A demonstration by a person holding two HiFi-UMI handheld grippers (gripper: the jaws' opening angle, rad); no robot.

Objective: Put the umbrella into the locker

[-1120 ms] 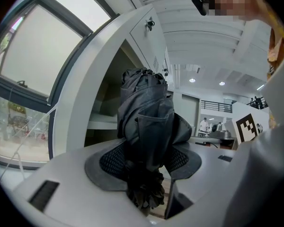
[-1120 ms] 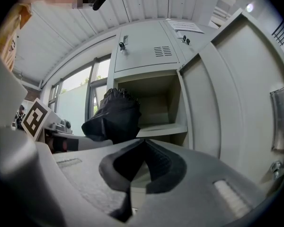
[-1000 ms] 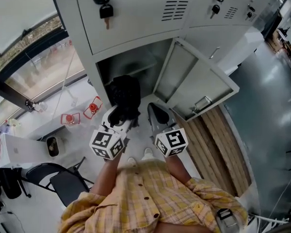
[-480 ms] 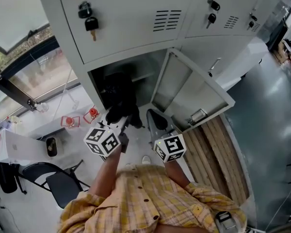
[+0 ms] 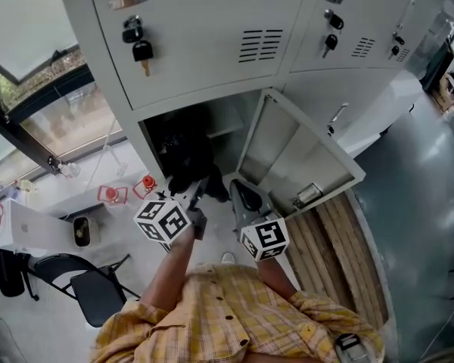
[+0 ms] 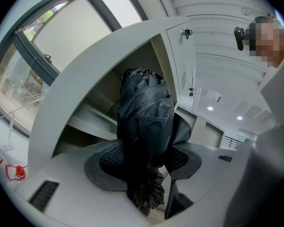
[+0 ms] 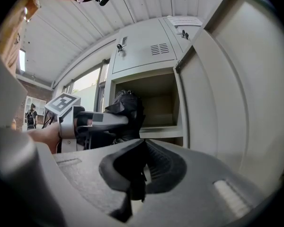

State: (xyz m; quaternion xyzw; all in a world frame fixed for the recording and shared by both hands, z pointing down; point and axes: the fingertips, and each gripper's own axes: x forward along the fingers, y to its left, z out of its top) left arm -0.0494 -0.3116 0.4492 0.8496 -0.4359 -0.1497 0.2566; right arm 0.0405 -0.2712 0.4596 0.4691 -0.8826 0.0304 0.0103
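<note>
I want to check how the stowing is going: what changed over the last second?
The left hand-held gripper, clamped on the umbrella, carried it further into the locker. The right hand-held gripper stayed shut and empty beside it, and the door stayed open.

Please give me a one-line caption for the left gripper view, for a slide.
Left gripper holding a folded black umbrella at the mouth of the open locker.

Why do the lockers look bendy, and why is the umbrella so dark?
Left gripper view: the wide lens bends the locker frame, and the black umbrella sits shaded beside a bright window. Right gripper view: same bending, dark corners. Head view: the locker inside is shadowy.
</note>
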